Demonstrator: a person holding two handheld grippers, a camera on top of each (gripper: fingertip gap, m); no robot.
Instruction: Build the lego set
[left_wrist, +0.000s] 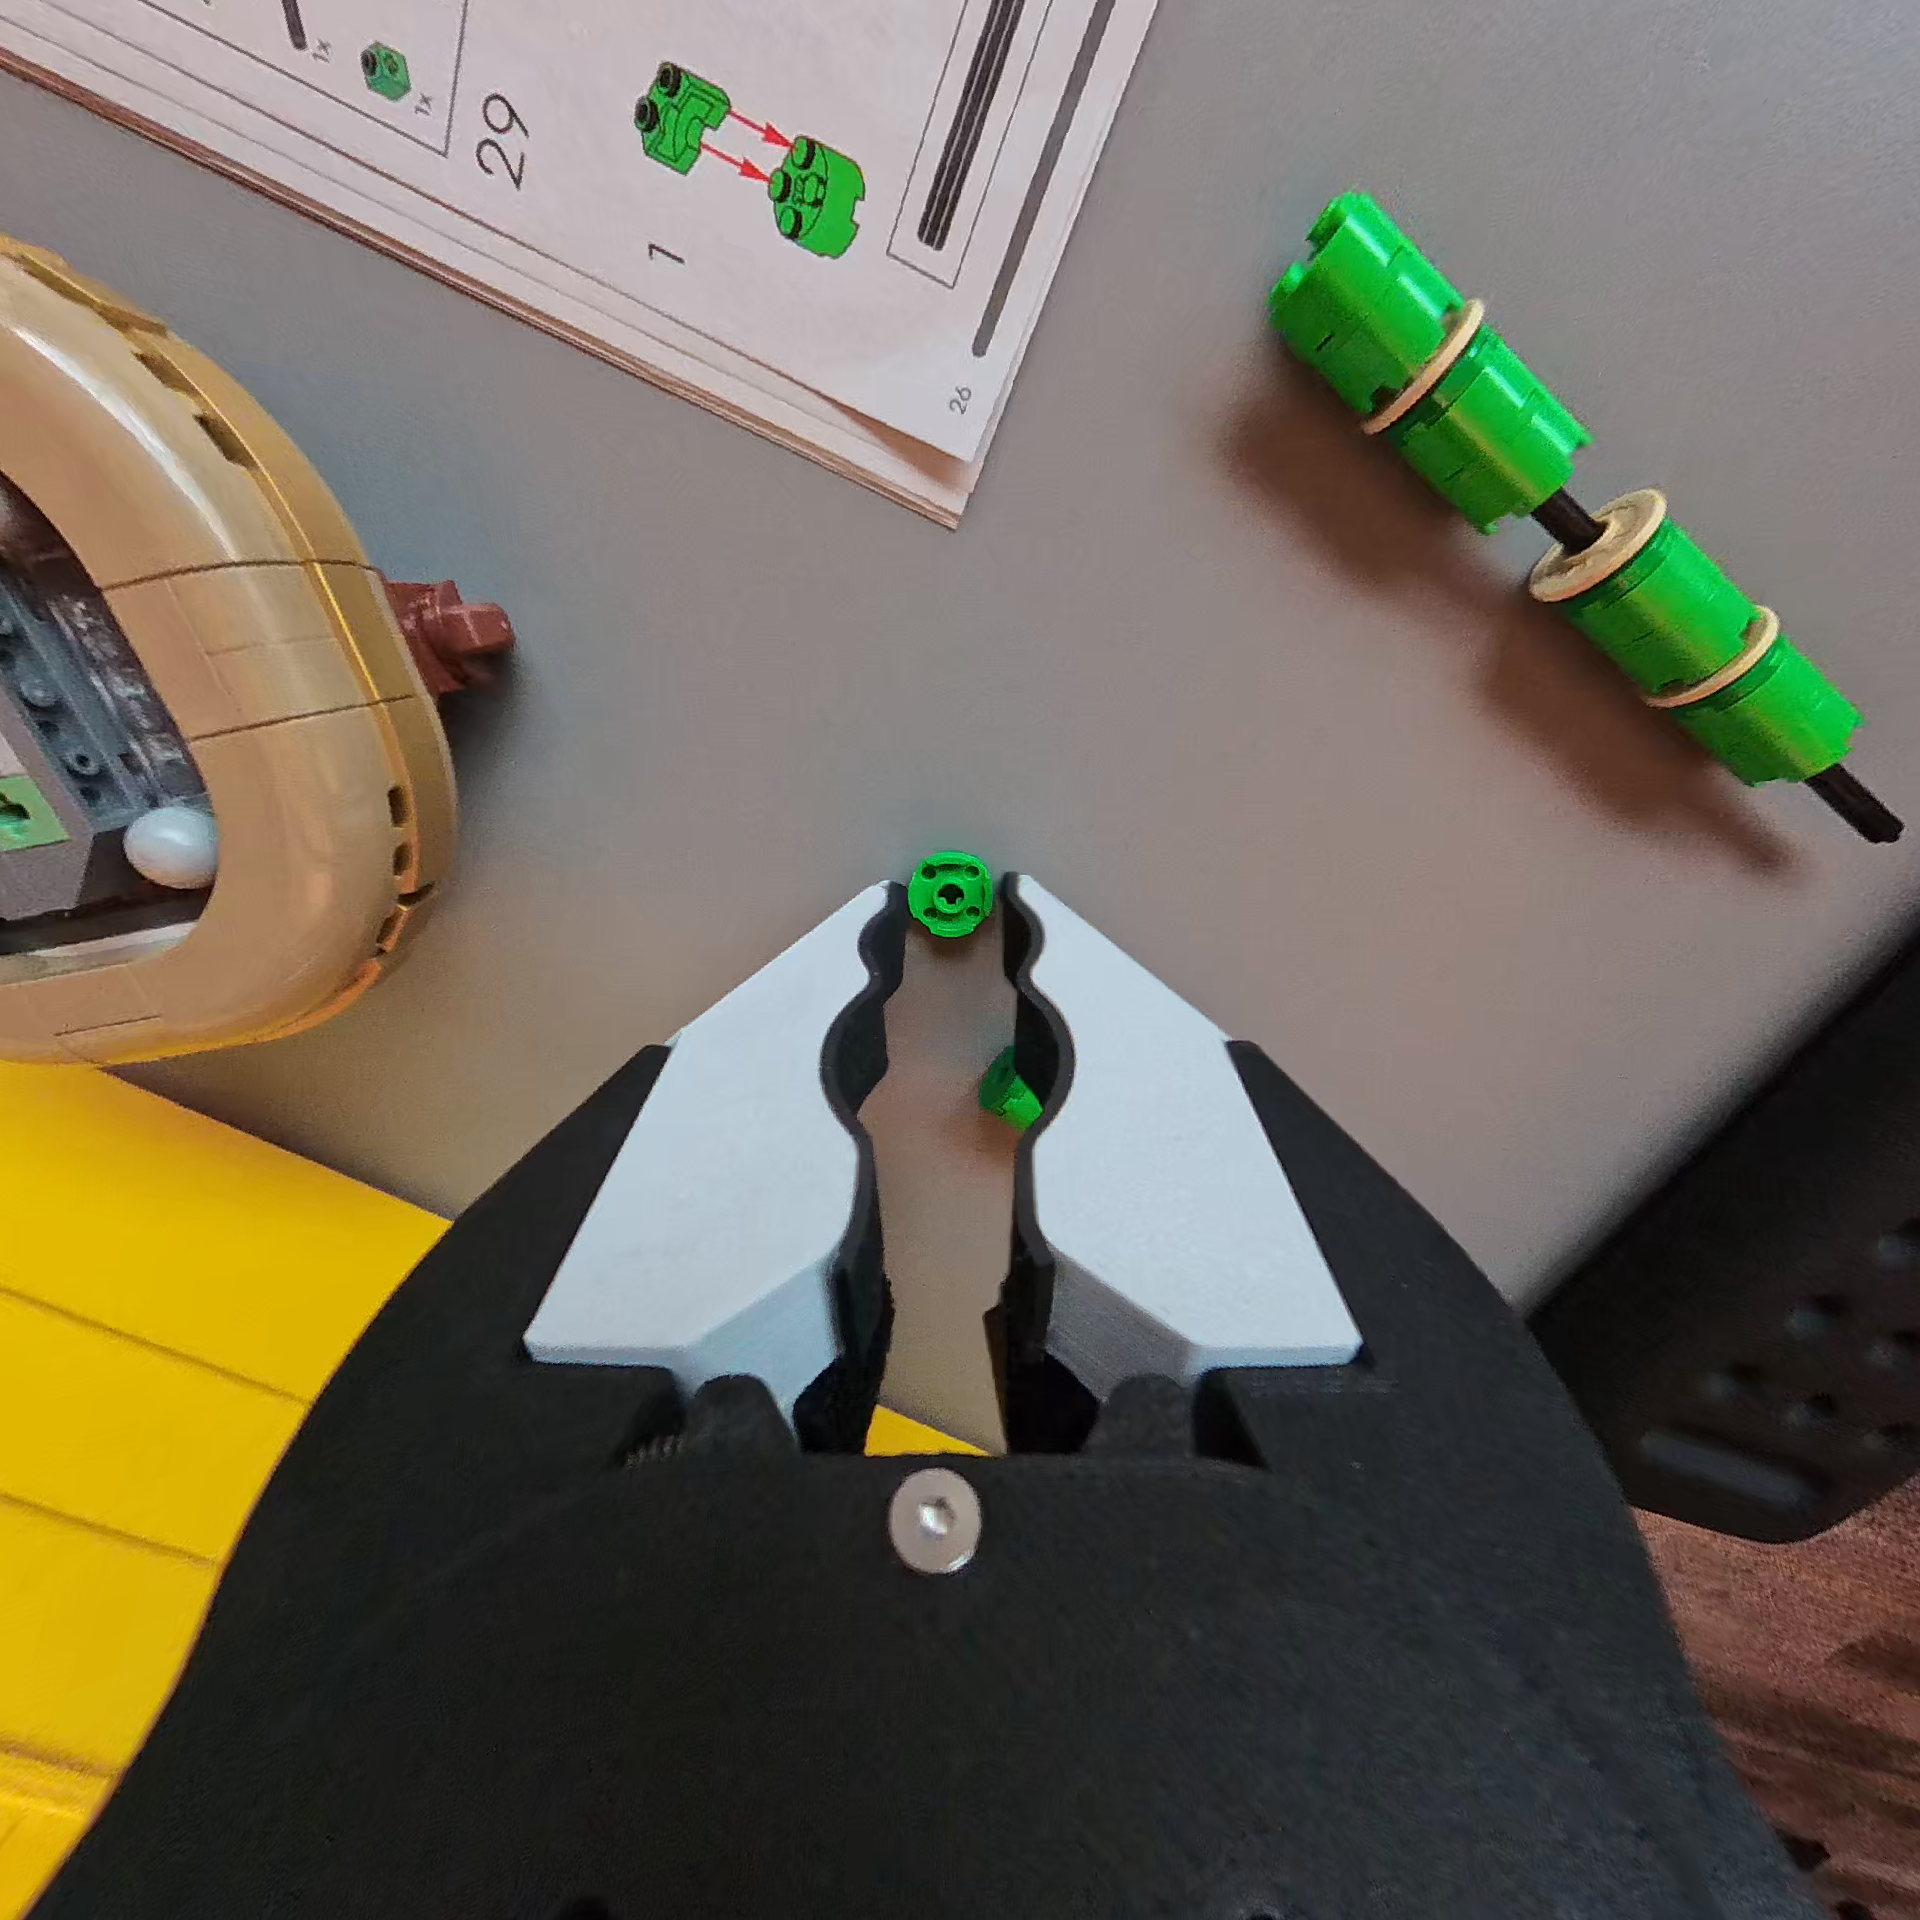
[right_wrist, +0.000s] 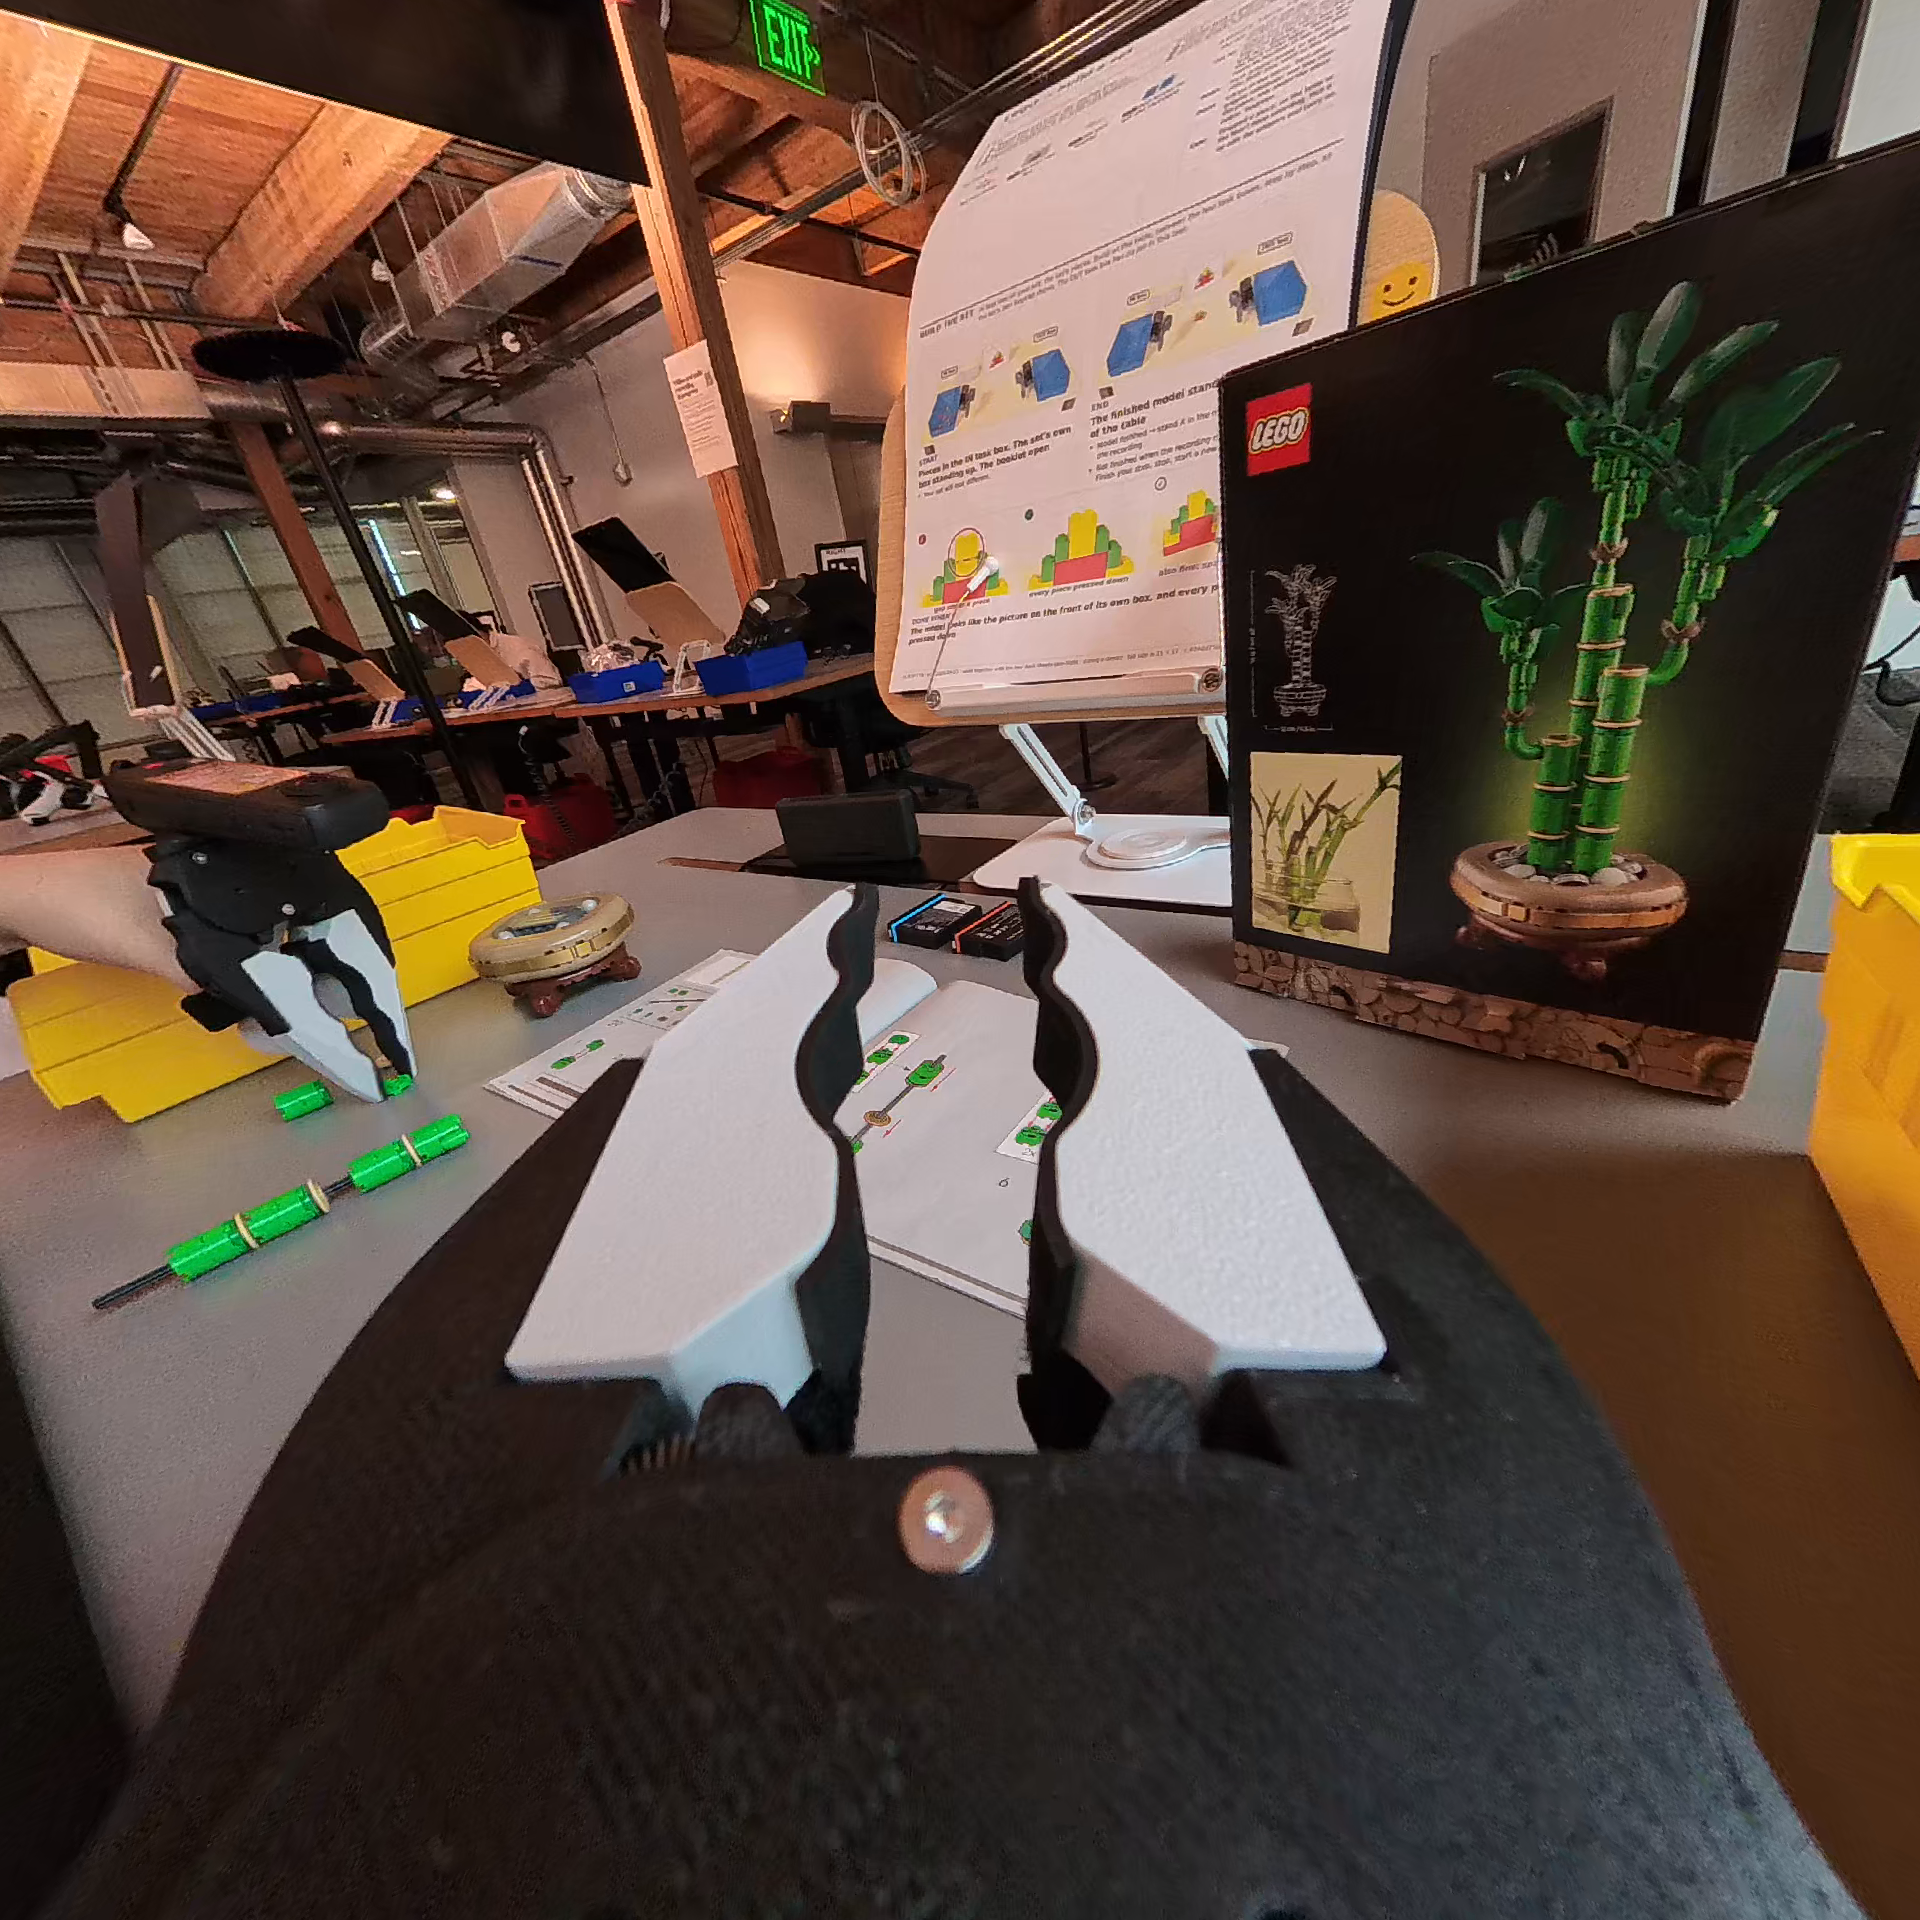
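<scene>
My left gripper (left_wrist: 951, 883) points down at the grey table (left_wrist: 1195, 779), its fingertips closed on either side of a small green round brick (left_wrist: 949, 902) that rests on the tabletop. A second short green piece (left_wrist: 1010, 1089) lies under the fingers; it also shows in the right wrist view (right_wrist: 302, 1099). The left gripper also shows in the right wrist view (right_wrist: 390, 1081). A green bamboo stalk on a black axle (left_wrist: 1558, 499) lies to the right, seen too in the right wrist view (right_wrist: 301, 1205). My right gripper (right_wrist: 945, 894) is open and empty above the open instruction booklet (right_wrist: 935, 1122).
The tan pot base (left_wrist: 208, 665) stands at the left, next to a yellow bin (left_wrist: 156, 1351). The set's box (right_wrist: 1558, 675) stands at the right, with another yellow bin (right_wrist: 1870, 1039) beyond it. A sheet stand (right_wrist: 1091, 416) and small black items (right_wrist: 956, 925) stand behind the booklet. The grippers' ends are close to 45 cm from one another.
</scene>
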